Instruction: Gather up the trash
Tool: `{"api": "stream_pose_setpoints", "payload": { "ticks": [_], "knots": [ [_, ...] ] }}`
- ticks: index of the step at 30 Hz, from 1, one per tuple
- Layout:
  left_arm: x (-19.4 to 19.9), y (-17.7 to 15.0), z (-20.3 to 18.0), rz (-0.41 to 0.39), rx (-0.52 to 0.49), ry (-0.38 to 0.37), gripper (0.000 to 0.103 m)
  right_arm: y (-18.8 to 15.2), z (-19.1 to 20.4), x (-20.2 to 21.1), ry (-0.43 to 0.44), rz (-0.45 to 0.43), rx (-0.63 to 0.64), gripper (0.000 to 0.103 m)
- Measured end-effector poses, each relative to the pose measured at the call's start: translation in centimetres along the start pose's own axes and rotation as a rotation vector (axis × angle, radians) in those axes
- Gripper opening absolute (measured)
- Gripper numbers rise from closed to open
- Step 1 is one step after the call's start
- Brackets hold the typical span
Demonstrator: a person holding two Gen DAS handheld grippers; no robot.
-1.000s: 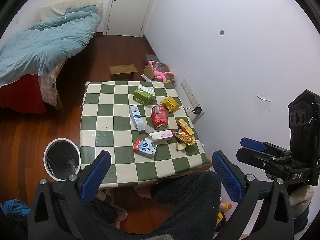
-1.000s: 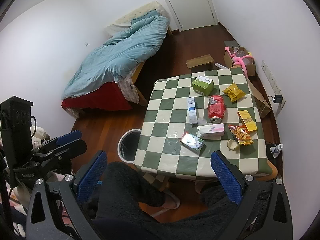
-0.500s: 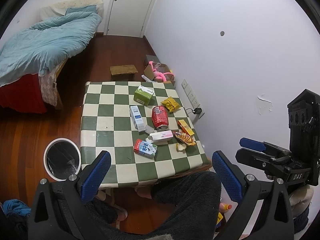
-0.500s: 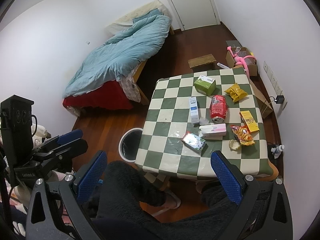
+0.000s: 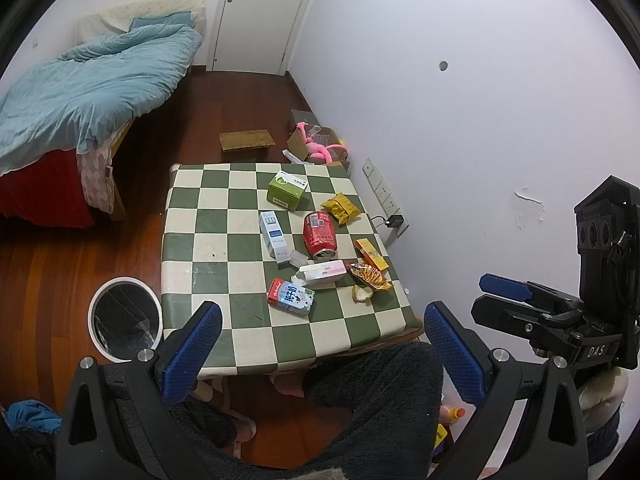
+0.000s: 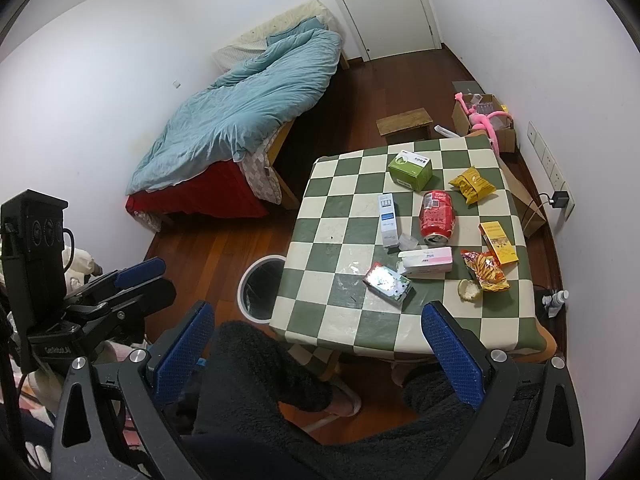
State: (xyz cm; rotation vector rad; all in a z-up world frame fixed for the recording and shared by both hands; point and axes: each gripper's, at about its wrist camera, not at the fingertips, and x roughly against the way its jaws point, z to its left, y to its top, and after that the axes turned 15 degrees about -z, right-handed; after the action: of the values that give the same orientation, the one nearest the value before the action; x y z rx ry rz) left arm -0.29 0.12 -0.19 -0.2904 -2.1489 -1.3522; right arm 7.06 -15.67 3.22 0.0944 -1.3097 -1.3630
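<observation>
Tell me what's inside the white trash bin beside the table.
The white trash bin shows a dark liner with crinkled glints; no trash is discernible. The table edge hides part of it in the right view.

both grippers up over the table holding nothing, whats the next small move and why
Probably lower the left gripper toward the milk carton: its jaws are open and empty, the carton lies nearest the table's near edge, and the trash bin stands on the floor on that side.
</observation>
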Motion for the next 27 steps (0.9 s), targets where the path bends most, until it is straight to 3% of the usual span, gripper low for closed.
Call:
{"api": "stream_pose_setpoints", "payload": {
  "ticks": [27],
  "knots": [
    [0.03, 0.36, -0.24, -0.003, -0.004, -0.004, 0.103, 0.05, 0.16, -0.01, -0.004, -0.001, 0.003, 0.103]
  ]
}}
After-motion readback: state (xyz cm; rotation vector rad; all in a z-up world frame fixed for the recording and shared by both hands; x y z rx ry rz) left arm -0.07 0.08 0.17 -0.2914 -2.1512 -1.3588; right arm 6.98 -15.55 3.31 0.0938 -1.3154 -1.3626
